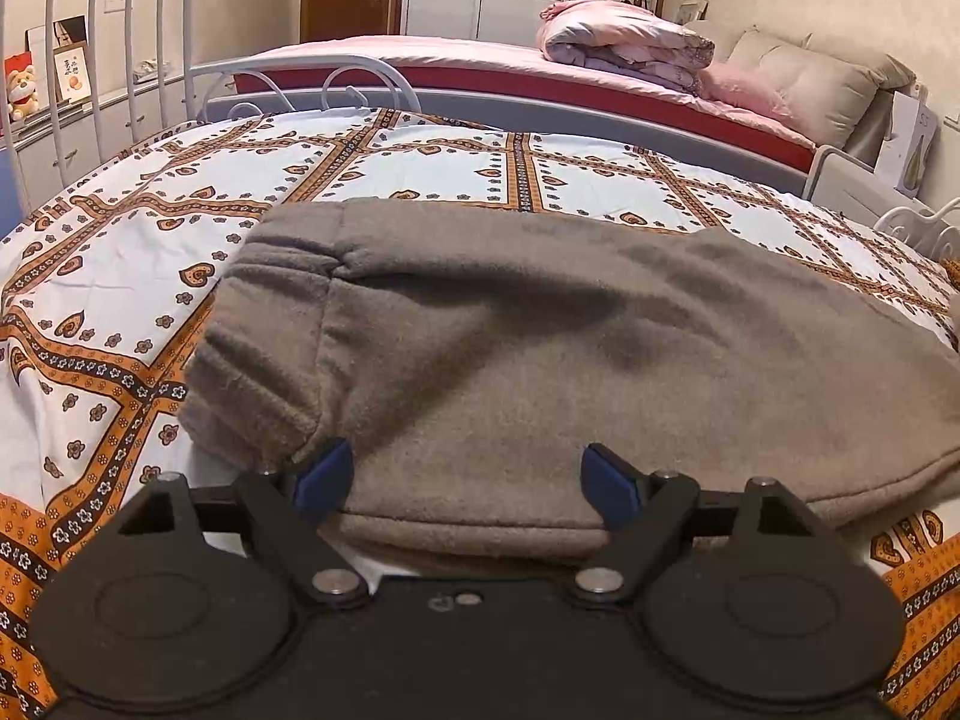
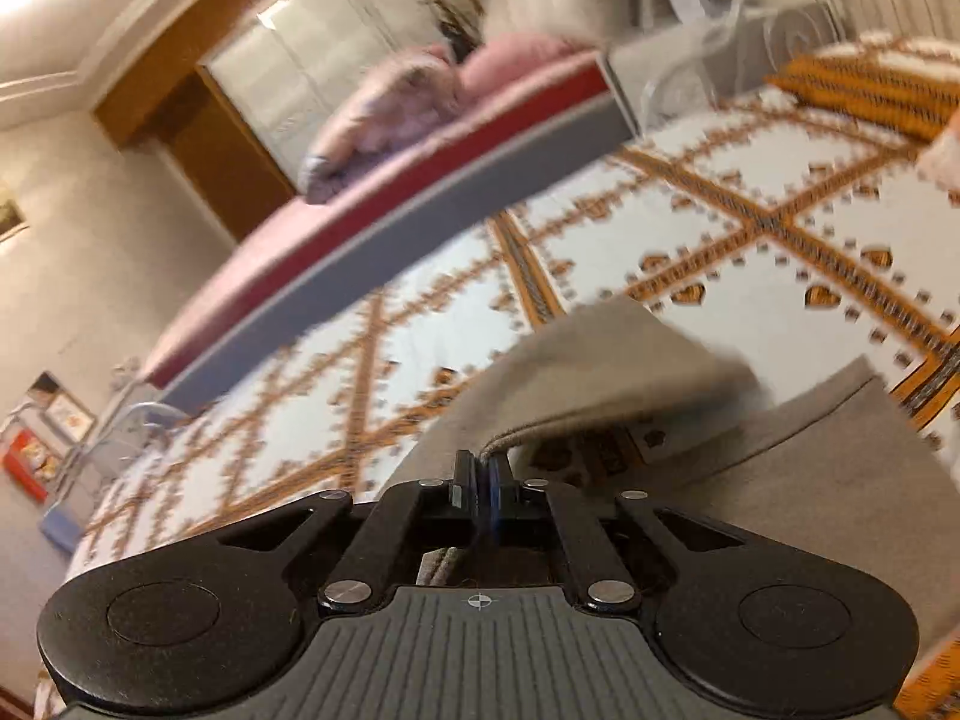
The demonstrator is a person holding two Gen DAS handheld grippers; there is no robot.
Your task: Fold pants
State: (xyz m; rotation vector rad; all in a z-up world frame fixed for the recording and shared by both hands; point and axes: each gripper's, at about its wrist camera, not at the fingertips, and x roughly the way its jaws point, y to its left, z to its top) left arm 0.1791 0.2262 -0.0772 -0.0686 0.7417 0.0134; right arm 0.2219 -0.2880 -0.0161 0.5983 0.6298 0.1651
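Left gripper (image 1: 465,483) spread, straddling pants (image 1: 540,348) near edge; right gripper (image 2: 480,480) pinching lifted hem

The left wrist camera sits low and close behind the left gripper (image 1: 462,483), looking level-on across the pants (image 1: 540,348) toward the far wall. The right wrist camera rides behind the right gripper (image 2: 480,483), rolled and blurred. The 2 views share the patterned bedspread (image 1: 150,228) and pink bed (image 1: 420,54).
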